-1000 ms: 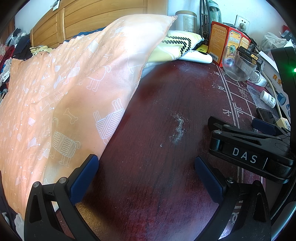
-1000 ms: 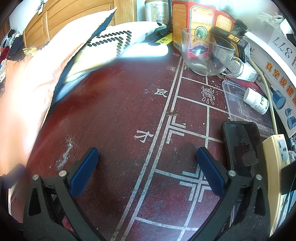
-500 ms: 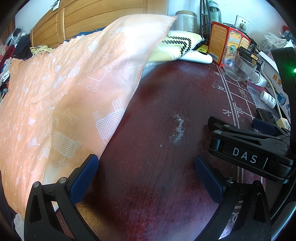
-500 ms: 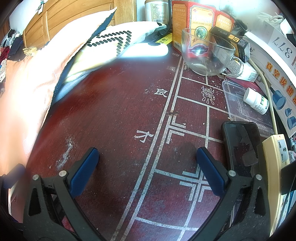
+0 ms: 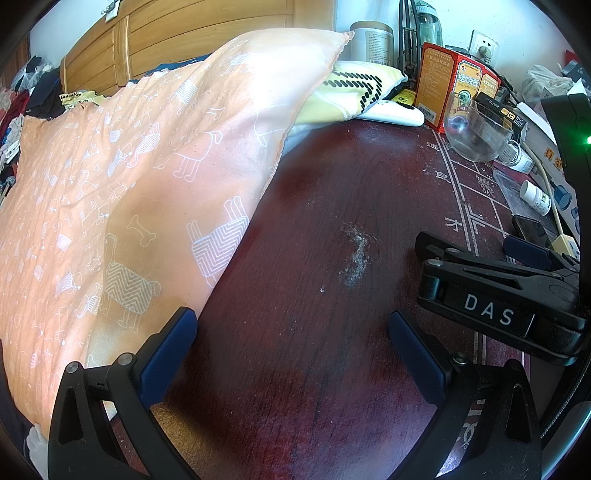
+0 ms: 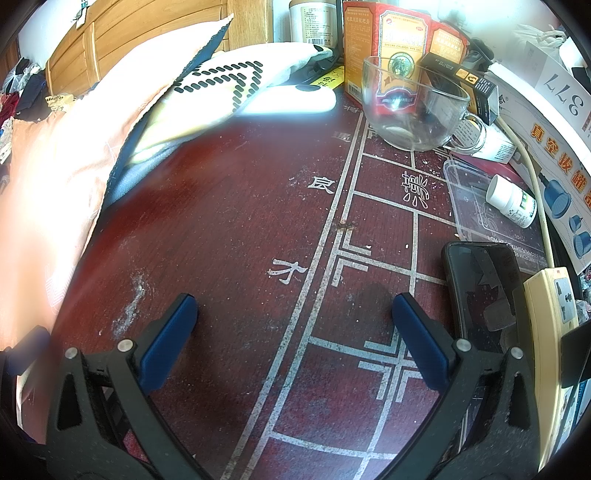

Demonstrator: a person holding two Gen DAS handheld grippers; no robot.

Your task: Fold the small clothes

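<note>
Two hand-held grippers hover side by side over a dark red table (image 5: 314, 206) marked with white grid lines and characters. The left gripper (image 5: 291, 341) has its blue-padded jaws spread wide apart with nothing between them; its left pad sits just beside the lower edge of a large peach cloth (image 5: 122, 206) printed with white dogs and bones, which covers the view from 7 to 12 o'clock and drapes over the table's left side. The right gripper (image 6: 295, 326) likewise has its jaws spread apart and empty above bare tabletop; in the left wrist view it appears as a black body at 3 o'clock. A pale scuff mark (image 5: 356, 256) shows on the wood between the two tools. Behind the peach cloth, toward 1 o'clock, lies a yellow-and-white cushion with a black dashed pattern (image 6: 225, 81), and a white flat object (image 6: 291, 99) rests just in front of it. A clear glass mug (image 6: 413, 110) stands at 1 o'clock in the right wrist view, in front of red and orange cartons (image 6: 391, 48). At 3 o'clock a white pill bottle (image 6: 511, 201) lies on its side on a clear plastic lid (image 6: 465, 195), near a dark phone (image 6: 480, 284) and a cream power strip (image 6: 552, 317) at 4 o'clock. A wooden headboard (image 5: 177, 33) fills the background at 11 o'clock.
</note>
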